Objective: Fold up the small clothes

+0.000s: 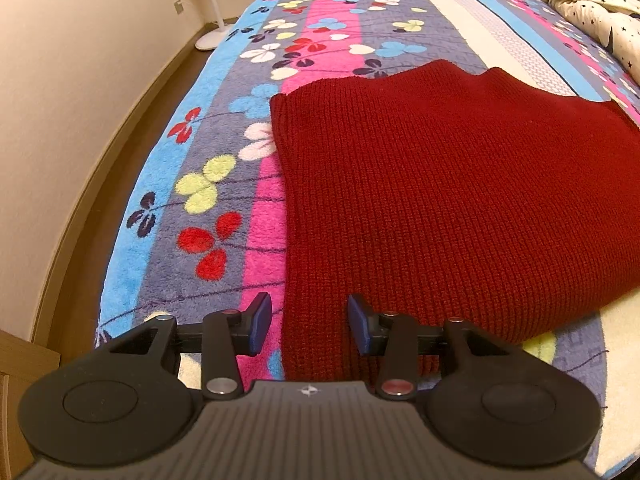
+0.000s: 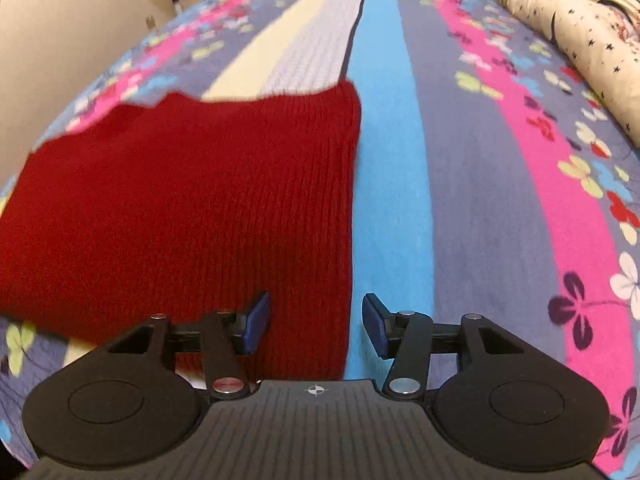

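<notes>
Two wrist views are given, and each shows what the other lacks. In the left wrist view, the left gripper (image 1: 309, 322) is seen at the bottom with its jaws apart and nothing pressed between the blue pads; the left edge of the red knitted garment (image 1: 440, 200) runs down into the gap. A white standing fan (image 1: 210, 12) and a bare wall are shown only here, at the upper left. In the right wrist view, the right gripper (image 2: 316, 324) is likewise seen with its jaws apart, straddling the right edge of the red knitted garment (image 2: 180, 200), which fills the left half of the frame. The garment is laid flat on a striped, flowered blanket (image 2: 460, 200). A cream star-patterned quilt (image 2: 580, 40) is bunched at the upper right in both views.
</notes>
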Demonstrator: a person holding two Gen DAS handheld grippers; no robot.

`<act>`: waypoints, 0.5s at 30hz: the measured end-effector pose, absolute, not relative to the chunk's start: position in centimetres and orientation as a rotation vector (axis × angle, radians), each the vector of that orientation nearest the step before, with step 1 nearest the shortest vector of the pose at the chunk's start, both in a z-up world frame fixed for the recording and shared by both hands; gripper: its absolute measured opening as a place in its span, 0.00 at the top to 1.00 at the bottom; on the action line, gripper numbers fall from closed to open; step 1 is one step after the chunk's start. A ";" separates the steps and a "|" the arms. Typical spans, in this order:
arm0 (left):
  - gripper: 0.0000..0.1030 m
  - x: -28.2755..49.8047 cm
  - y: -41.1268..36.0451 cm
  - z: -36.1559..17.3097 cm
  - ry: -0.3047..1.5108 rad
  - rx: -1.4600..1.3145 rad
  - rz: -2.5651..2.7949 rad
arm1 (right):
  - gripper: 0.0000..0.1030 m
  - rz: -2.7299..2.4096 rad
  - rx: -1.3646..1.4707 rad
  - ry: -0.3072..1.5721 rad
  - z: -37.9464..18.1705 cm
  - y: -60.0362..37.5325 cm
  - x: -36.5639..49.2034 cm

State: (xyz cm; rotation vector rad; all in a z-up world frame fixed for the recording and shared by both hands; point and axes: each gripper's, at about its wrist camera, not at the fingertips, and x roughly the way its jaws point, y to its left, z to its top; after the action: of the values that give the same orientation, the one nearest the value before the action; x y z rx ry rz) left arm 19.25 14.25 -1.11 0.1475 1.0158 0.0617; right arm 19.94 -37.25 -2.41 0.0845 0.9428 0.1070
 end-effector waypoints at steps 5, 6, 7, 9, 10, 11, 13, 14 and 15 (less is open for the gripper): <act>0.54 18.9 14.4 0.5 0.927 0.076 0.030 | 0.49 0.142 0.137 0.825 -0.9 -37.2 19.6; 0.54 18.9 14.3 0.8 0.910 0.056 0.003 | 0.49 0.163 0.139 0.808 -0.7 -37.0 19.6; 0.54 18.8 14.1 1.0 0.899 0.038 -0.028 | 0.49 0.186 0.136 0.802 -0.6 -36.8 19.6; 0.54 18.7 13.5 1.3 0.887 0.016 -0.084 | 0.48 0.230 0.111 0.824 -0.8 -36.0 19.6; 0.54 18.7 13.2 1.3 0.889 0.016 -0.112 | 0.48 0.246 0.084 0.855 -1.3 -35.5 19.8; 0.54 18.8 12.8 1.0 0.903 0.021 -0.141 | 0.48 0.251 0.049 0.898 -1.9 -35.1 19.9; 0.52 19.2 11.8 -0.4 0.986 0.062 -0.156 | 0.48 0.239 -0.048 0.980 -3.5 -34.2 20.2; 0.52 19.4 11.4 -1.4 1.040 0.102 -0.136 | 0.47 0.240 -0.081 0.971 -3.5 -33.8 20.2; 0.52 19.4 11.1 -2.0 1.061 0.153 -0.115 | 0.47 0.243 -0.086 0.953 -3.2 -33.6 20.1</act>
State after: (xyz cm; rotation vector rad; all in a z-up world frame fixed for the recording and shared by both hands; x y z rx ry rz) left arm 19.41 11.05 -2.02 0.1534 1.0611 -0.1147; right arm 20.14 -33.64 -3.17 -0.0858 0.9529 0.2431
